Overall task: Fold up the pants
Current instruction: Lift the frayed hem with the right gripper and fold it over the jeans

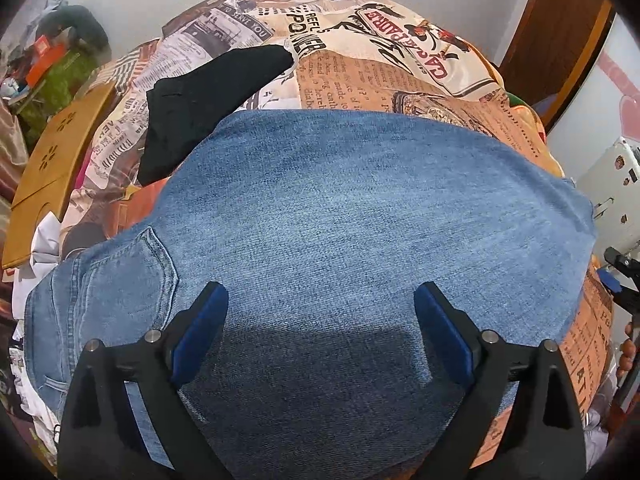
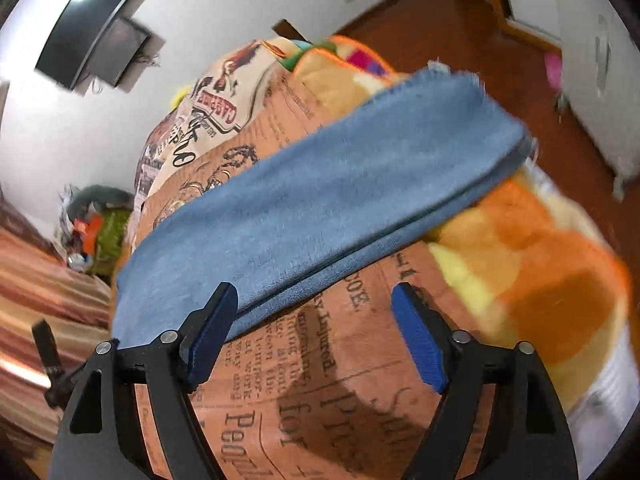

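Note:
Blue denim pants lie folded on a bed covered with a newspaper-print sheet. A back pocket shows at the near left. My left gripper is open and empty, hovering over the near part of the denim. In the right wrist view the folded legs of the pants stretch away to frayed hems at the far right. My right gripper is open and empty above the near folded edge, its left finger over the denim and its right finger over the sheet.
A black garment lies on the sheet beyond the pants at the left. A wooden board leans at the bed's left side. An orange and yellow blanket lies at the right. A wall-mounted screen is behind.

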`<state>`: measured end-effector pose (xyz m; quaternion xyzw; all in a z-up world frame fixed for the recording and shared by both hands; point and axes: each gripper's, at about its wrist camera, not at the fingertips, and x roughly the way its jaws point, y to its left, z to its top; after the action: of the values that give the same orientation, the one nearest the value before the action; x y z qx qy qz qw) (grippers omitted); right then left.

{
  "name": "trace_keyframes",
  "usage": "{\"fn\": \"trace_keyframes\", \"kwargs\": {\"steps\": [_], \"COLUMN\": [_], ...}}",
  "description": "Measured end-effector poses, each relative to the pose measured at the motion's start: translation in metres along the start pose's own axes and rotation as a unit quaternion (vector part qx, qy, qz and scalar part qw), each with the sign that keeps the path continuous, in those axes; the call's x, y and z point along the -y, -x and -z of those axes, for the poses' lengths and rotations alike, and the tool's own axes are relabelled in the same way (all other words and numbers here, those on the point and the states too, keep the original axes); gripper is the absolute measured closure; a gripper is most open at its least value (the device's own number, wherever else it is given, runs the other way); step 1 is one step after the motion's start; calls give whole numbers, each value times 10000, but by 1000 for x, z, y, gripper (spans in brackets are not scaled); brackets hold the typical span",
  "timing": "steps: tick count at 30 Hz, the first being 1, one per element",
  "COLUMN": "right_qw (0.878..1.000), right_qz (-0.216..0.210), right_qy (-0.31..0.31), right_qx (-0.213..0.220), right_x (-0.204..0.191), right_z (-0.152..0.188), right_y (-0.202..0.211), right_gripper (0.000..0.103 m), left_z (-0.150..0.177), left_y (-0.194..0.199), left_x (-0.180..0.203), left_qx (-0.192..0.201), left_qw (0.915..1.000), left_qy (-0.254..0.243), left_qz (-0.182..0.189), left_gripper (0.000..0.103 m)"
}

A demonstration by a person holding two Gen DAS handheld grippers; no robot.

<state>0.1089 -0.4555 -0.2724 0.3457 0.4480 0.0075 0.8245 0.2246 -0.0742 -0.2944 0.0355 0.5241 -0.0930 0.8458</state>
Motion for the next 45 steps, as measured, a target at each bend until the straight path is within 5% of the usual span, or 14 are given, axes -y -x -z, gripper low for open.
{"fn": "trace_keyframes", "kwargs": {"steps": [7,13,16,23,31,35,45], "right_qw": [9979,9970,9939,9883,9919,9876,9532], "right_qz": [-275,23,40,65,31,-191,-599], "right_qy": [-551,-675,-932,-1341,-360,339,2533], "right_qx": [201,383,593,719,1215,1522,1537], "right_x": [14,19,27,47,3,-40,-180], "right_z": [-13,-22,-24,-42,-58,-66,-36], "right_y": [-12,-21,-18,-16,21,51,68], "right_gripper": [24,28,38,87,92,93,93], "left_z": [1,2,2,2,-1,-5,-5], "left_y": [-1,-2,-2,-2,4,25,74], "left_x": [0,0,0,0,-1,-2,-25], "left_qx": [57,94,104,116,75,370,983], "left_qw": [10000,9999,9999,9999,9997,9991,9949], "left_qy": [29,40,42,48,55,32,152], "left_qz": [64,93,91,90,240,203,134], "left_gripper": [5,4,3,3,4,4,4]}}
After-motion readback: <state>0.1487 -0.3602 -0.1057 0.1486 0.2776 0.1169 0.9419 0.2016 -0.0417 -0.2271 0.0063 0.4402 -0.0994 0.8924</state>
